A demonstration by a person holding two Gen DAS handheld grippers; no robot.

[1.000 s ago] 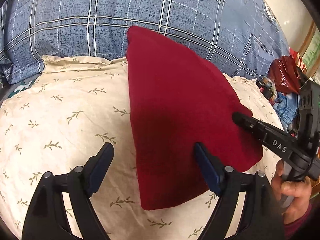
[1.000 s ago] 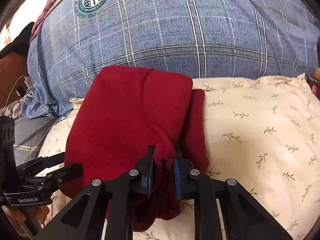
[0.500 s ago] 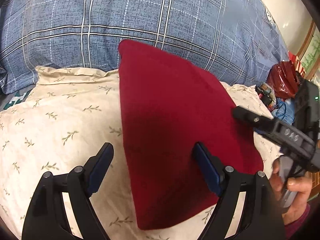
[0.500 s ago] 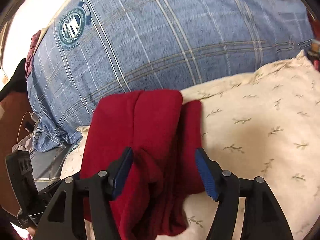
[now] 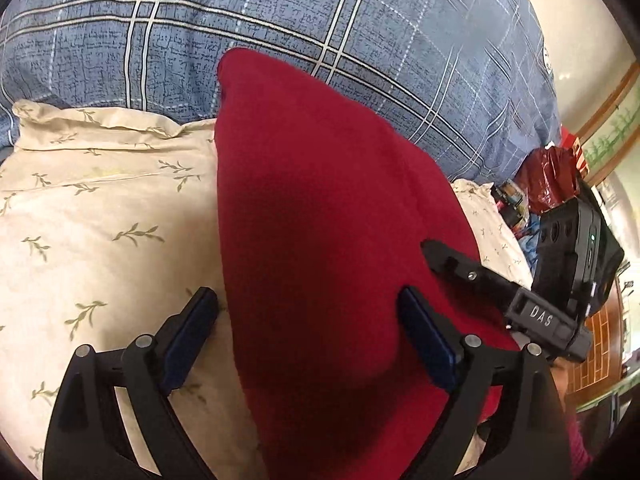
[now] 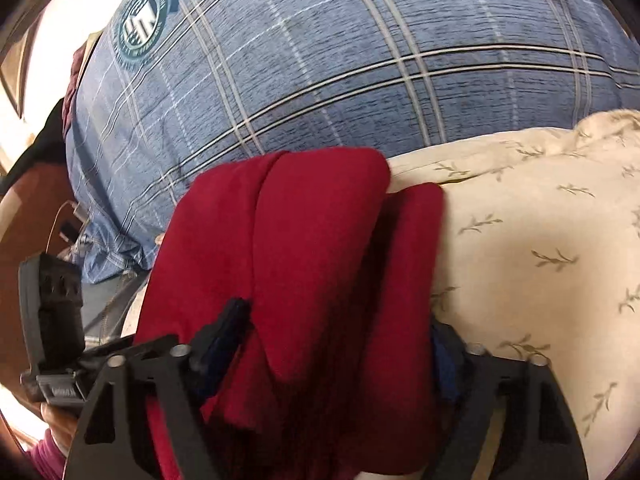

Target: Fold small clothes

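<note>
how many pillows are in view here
2. The cream leaf-print pillow lies in front, under the red garment; the blue plaid pillow sits behind it. Others may be hidden.

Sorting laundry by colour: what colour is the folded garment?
Dark red garment, plain; clearest in the left wrist view.

You are seeing the letters "DAS" in pale relief on the black body of the right gripper (image 5: 472,276), read from the left wrist view. You are also facing a round teal crest (image 6: 143,26) printed on the blue plaid pillow (image 6: 340,64) in the right wrist view; its ring lettering and centre emblem are staying too blurred to read. A small label on the left gripper (image 6: 132,348) body is showing there as well, illegible. No other text is resolving.
</note>
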